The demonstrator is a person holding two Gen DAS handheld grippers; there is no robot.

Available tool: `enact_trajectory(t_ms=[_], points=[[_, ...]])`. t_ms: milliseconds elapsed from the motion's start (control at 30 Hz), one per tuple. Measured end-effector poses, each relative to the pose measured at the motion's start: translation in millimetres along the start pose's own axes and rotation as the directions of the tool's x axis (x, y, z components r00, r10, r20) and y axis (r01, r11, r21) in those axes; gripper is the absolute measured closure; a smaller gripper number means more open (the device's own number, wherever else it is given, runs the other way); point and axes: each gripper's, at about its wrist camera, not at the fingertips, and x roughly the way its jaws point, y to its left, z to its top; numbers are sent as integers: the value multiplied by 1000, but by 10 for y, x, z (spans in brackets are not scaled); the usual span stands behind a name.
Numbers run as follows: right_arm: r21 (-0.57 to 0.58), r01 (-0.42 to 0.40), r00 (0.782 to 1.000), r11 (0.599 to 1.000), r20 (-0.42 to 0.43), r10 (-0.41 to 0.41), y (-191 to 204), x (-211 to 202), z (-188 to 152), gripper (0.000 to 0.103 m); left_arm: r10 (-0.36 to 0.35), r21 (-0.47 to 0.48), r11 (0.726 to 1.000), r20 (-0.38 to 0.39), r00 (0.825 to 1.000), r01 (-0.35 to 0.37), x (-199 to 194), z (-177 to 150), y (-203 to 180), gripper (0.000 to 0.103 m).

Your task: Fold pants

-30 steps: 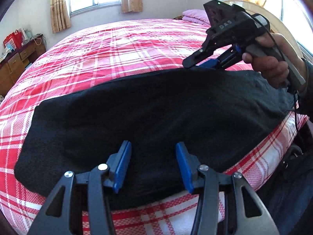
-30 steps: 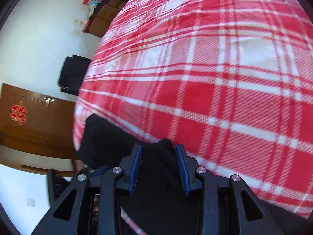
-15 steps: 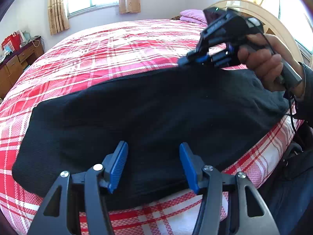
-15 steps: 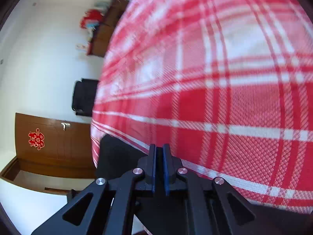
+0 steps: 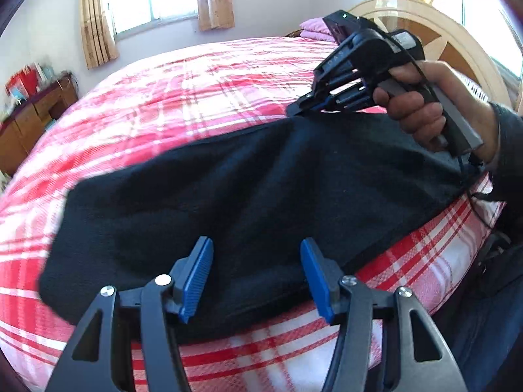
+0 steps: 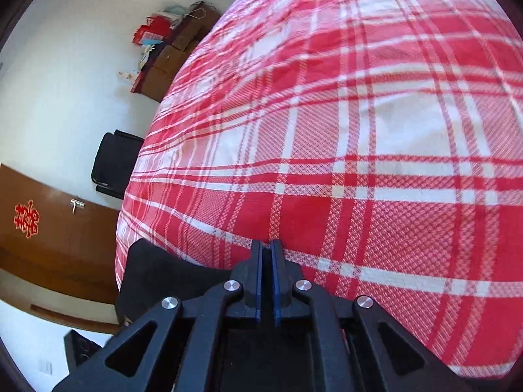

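Observation:
Black pants (image 5: pixel 248 192) lie spread across the near side of a bed with a red and white plaid cover (image 5: pixel 202 78). My left gripper (image 5: pixel 256 279) is open, its blue pads hovering just above the near edge of the pants, holding nothing. My right gripper (image 5: pixel 294 111) is shut on the far edge of the pants and lifts it a little off the cover. In the right wrist view the right gripper (image 6: pixel 266 277) has its jaws pressed together, with black pants fabric (image 6: pixel 163 277) trailing to the left below it.
A pink pillow (image 5: pixel 313 27) and a rounded wooden headboard (image 5: pixel 457 32) stand at the far right. A wooden dresser (image 5: pixel 29 121) is at the left wall. A black chair (image 6: pixel 114 163) and a brown door (image 6: pixel 42 228) stand beyond the bed's foot.
My right gripper closed on the far edge of the pants and has raised it slightly. My left gripper stayed open, shifting a little over the near edge.

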Motion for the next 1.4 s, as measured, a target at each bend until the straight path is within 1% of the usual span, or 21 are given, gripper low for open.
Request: enact_trajectory(t_ms=[33, 67, 133, 233, 333, 433, 567, 633, 700, 800, 867, 900, 933, 1033, 1100, 1133, 1200, 1267, 1300, 1333, 1400], points=[[-12, 21, 1000, 1000, 14, -20, 16, -69, 0, 83, 34, 11, 999, 10, 999, -34, -38, -1, 29, 40], [-34, 57, 997, 998, 45, -55, 45, -151, -4, 65, 70, 12, 997, 18, 997, -71, -69, -6, 80, 38], [-88, 118, 988, 989, 113, -107, 95, -391, -49, 50, 116, -12, 993, 21, 993, -116, -110, -33, 200, 36], [-122, 115, 985, 986, 144, -97, 72, -737, -155, 50, 127, -82, 989, 4, 992, -127, -123, -108, 426, 36], [-123, 97, 986, 988, 147, -79, -78, -1039, -305, 50, 115, -85, 990, 8, 993, -114, -145, -151, 457, 36], [-72, 163, 976, 984, 159, -150, -389, -1274, -506, 50, 124, -69, 990, 6, 992, -124, -128, -155, 419, 29], [-40, 245, 951, 969, 202, -232, -726, -1671, -748, 50, 135, -46, 990, -6, 991, -135, -93, -151, 352, 28], [-28, 257, 941, 966, 234, -244, -875, -1908, -850, 50, 130, -46, 990, -11, 991, -131, -108, -149, 375, 27], [7, 234, 942, 972, 244, -229, -1069, -2166, -971, 50, 128, -46, 991, -15, 992, -128, -85, -124, 401, 27], [71, 151, 956, 986, 243, -164, -1346, -2457, -1211, 50, 128, -50, 991, -6, 992, -128, -54, -122, 416, 26], [108, 141, 965, 984, 208, -161, -1537, -2505, -1371, 44, 128, -48, 991, 5, 992, -127, -36, -135, 415, 24], [112, 155, 965, 982, 195, -174, -1605, -2495, -1416, 44, 128, -42, 991, 10, 992, -128, -22, -140, 395, 20], [95, 136, 966, 986, 206, -153, -1670, -2487, -1459, 44, 131, -33, 991, 12, 991, -130, -24, -147, 362, 16], [67, 144, 958, 987, 242, -156, -1593, -2563, -1504, 44, 163, -12, 987, 3, 987, -163, -38, -103, 276, 16], [51, 137, 951, 989, 273, -146, -1499, -2656, -1516, 44, 158, -30, 987, -8, 987, -159, -87, -42, 268, 16], [26, 143, 943, 989, 300, -144, -1436, -2764, -1543, 44, 151, -47, 987, 2, 989, -151, -134, 4, 266, 16], [7, 221, 916, 975, 341, -210, -1378, -2919, -1595, 44, 138, -76, 988, 28, 990, -136, -211, 92, 254, 16], [7, 331, 866, 944, 395, -307, -1357, -3186, -1685, 44, 130, -105, 987, 43, 991, -125, -241, 204, 216, 15], [31, 390, 830, 920, 420, -366, -1382, -3367, -1751, 44, 123, -109, 987, 46, 991, -117, -236, 262, 179, 15], [60, 422, 804, 905, 436, -403, -1428, -3528, -1812, 44, 111, -104, 989, 48, 993, -105, -215, 323, 123, 15], [121, 442, 768, 889, 460, -445, -1551, -3812, -1921, 44, 101, -85, 992, 50, 994, -97, -159, 417, -10, 15]])
